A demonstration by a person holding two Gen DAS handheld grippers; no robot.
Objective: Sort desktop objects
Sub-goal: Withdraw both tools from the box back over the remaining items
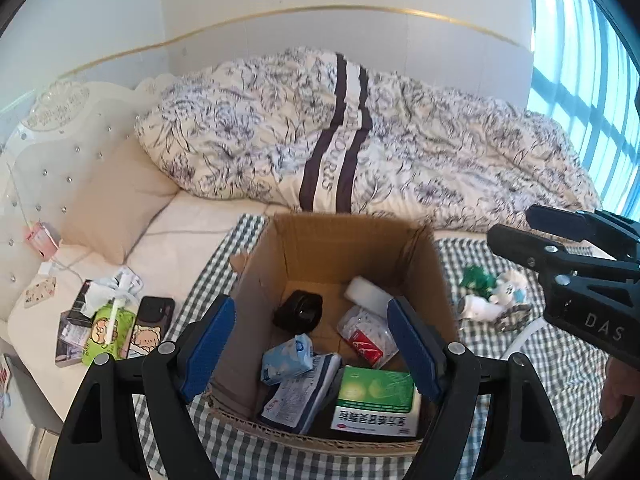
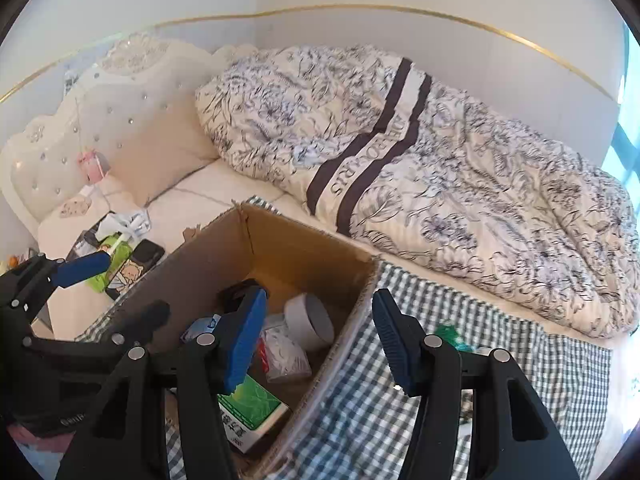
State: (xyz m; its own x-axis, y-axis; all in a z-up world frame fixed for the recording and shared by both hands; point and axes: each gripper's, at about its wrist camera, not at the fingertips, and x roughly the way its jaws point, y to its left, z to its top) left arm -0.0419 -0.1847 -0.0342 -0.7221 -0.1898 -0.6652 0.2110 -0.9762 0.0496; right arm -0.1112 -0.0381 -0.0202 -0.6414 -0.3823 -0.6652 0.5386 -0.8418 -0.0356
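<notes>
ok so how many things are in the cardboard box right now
6 visible: black object at back left, white roll at back, clear bag mid right, blue tissue pack, a flat packet in front of it, green box front right. More may hide underneath.

Both tools, left and right, angled downward, jaws apart, empty

A bed stood against a white wall — rumpled floral quilt, tufted headboard, bright window.
</notes>
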